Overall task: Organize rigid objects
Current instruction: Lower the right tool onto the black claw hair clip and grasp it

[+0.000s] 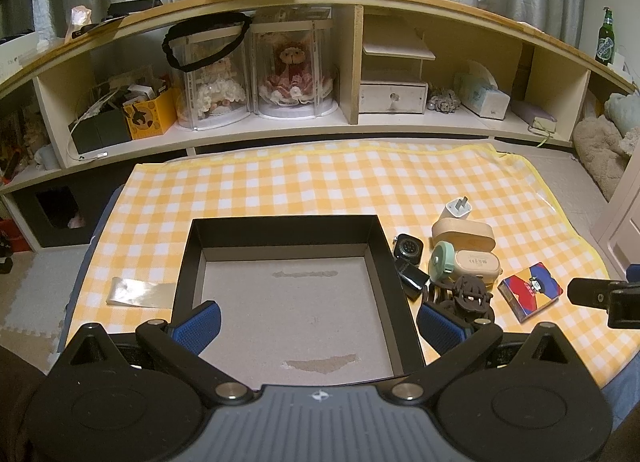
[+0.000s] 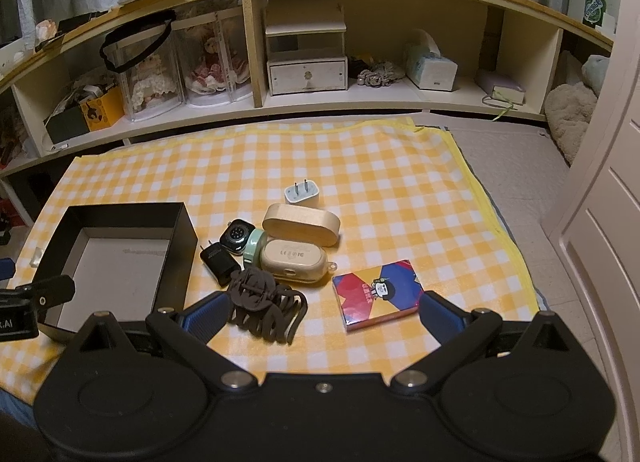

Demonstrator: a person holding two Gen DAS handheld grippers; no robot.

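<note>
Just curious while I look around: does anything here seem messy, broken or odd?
The black box sits empty, its grey floor scuffed in two patches. The small items lie jumbled beside it on the checked cloth. Nothing spilled.

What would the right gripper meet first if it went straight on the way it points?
Probably the brown hair clip and the card box, both lying between the open right gripper; which comes first is unclear, since depth is hard to judge.

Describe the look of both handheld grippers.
Both match: the left gripper and right gripper have a matte black body with two round housings, silver pivot pins and ribbed blue pads on black linkage arms. No cables, hands or sleeves are visible.
</note>
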